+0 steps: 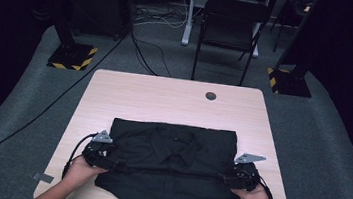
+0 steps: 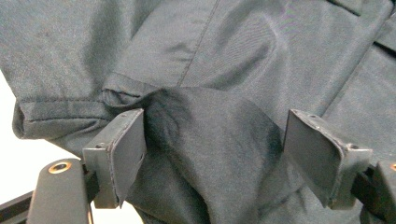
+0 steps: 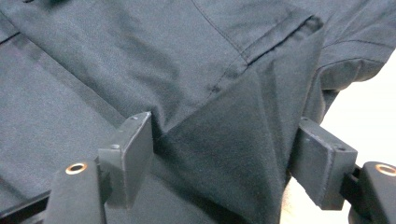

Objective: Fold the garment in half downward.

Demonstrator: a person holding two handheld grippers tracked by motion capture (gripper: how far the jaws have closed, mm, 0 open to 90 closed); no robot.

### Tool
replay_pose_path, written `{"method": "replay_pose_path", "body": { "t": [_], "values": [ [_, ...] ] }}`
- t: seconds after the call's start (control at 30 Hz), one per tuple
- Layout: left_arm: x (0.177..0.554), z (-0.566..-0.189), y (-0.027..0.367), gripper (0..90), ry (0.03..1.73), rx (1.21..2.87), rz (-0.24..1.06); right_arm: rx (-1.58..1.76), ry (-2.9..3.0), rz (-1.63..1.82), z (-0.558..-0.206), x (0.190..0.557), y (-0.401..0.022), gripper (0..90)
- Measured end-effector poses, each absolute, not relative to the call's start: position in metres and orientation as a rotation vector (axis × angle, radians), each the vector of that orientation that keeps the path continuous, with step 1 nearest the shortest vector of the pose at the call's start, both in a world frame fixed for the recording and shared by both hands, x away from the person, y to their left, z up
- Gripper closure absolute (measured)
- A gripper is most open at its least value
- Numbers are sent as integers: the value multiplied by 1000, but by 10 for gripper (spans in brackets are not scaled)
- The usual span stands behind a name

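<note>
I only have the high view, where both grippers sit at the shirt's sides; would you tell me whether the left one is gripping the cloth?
Observer: In the left gripper view the left gripper has its jaws wide apart. A loose fold of the shirt lies between them, apparently not pinched.
Operator: Thank you. And the right one?
Observer: The right gripper is open too, with a folded corner of cloth between its jaws.
Operator: What lies beside that corner?
Observer: A sleeve hem, with bare table beyond it.
</note>
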State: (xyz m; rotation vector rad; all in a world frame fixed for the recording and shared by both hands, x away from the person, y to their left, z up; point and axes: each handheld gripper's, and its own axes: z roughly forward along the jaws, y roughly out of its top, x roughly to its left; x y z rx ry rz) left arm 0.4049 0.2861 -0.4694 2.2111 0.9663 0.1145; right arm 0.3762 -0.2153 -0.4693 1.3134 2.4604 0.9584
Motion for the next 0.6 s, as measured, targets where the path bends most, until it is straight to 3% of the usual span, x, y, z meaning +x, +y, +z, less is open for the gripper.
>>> {"method": "replay_pose_path", "body": {
  "t": [0.13,0.4,0.6],
  "values": [
    [406,-473,285,153,955,2218,77,1298,2467,954,-472,376,-213,241],
    [412,-474,282,160,941,2234,114,1267,2466,947,-475,378,-207,148],
    [423,-476,282,171,925,2218,125,1330,2457,976,-474,392,-208,144]
  ]
}}
